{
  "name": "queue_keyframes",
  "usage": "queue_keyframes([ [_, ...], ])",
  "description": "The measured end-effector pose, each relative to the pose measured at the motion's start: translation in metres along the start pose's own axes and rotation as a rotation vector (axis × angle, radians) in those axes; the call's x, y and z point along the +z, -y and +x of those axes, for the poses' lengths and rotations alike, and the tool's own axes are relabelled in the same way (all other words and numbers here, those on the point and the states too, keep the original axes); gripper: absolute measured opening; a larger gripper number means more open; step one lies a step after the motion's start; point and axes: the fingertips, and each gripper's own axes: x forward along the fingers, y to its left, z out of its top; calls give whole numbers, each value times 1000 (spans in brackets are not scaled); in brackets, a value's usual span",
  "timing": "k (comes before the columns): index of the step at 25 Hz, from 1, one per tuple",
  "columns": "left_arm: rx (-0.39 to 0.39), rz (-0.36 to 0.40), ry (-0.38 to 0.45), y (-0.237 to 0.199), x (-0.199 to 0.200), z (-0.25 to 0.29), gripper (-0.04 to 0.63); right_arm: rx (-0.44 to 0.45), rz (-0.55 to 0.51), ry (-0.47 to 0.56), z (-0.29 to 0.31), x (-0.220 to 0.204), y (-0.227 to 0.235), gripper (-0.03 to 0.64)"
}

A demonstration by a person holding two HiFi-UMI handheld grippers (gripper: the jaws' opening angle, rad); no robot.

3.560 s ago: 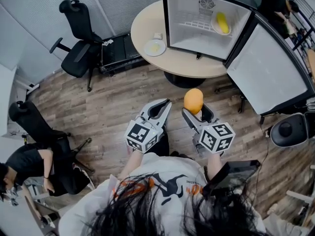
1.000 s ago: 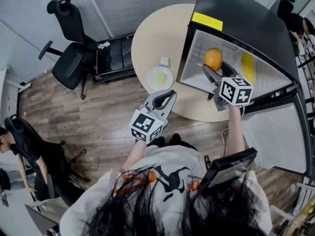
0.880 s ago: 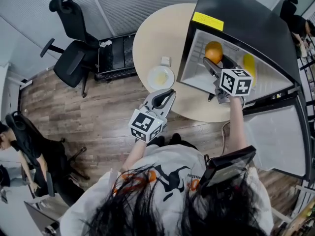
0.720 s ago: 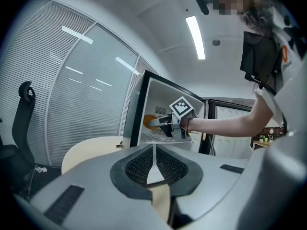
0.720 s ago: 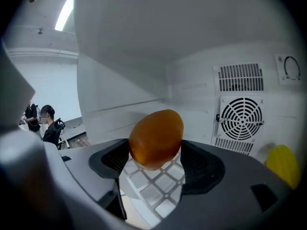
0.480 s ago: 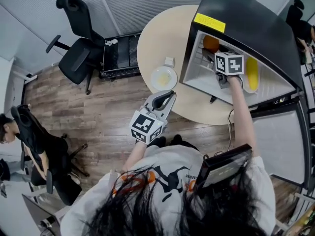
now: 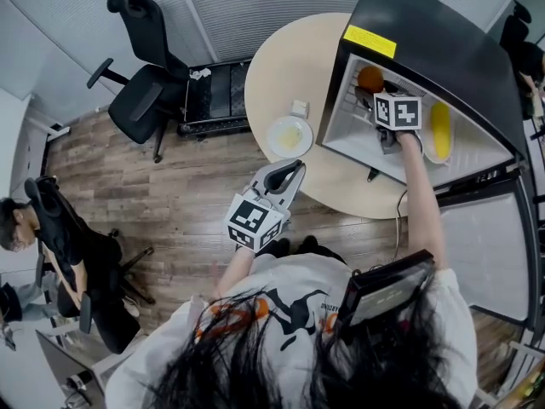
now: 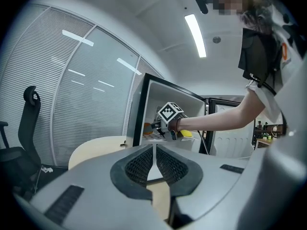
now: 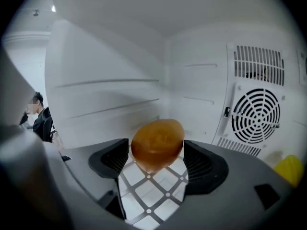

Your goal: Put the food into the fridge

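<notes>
Head view: the right gripper (image 7: 380,90) is reaching into the open fridge (image 7: 443,45) at 2 o'clock, carrying the orange fruit (image 7: 370,77). The left gripper (image 7: 288,170) is hovering near centre, over the floor.

Left gripper view: the jaws are resting pressed together, empty.

Right gripper view: the jaws are pinching the orange fruit just above the wire shelf (image 9: 154,191). The fan grille (image 9: 258,117) is showing at 3 o'clock.

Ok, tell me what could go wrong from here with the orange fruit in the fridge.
1. The right gripper holds the round orange fruit over the wire shelf. I cannot tell whether it touches down, so on release it might drop and roll toward the open front.
2. The yellow food lies close by on the right side of the same shelf; a wide withdrawal could knock it.
</notes>
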Motion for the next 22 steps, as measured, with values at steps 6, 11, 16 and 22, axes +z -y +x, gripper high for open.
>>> queue_keyframes([
  [6,-6,6,0,1,1,-8,15,-35,32,37,-21,1,3,348],
  [11,-17,8,-2,-1,1,-15,14,-29,51,118,-46,3,-3,347],
  [16,-49,9,-2,0,0,-17,15,-8,77,231,-87,10,-31,346],
  [22,-101,13,-5,5,0,-21,14,39,150,317,-134,-3,-85,344],
])
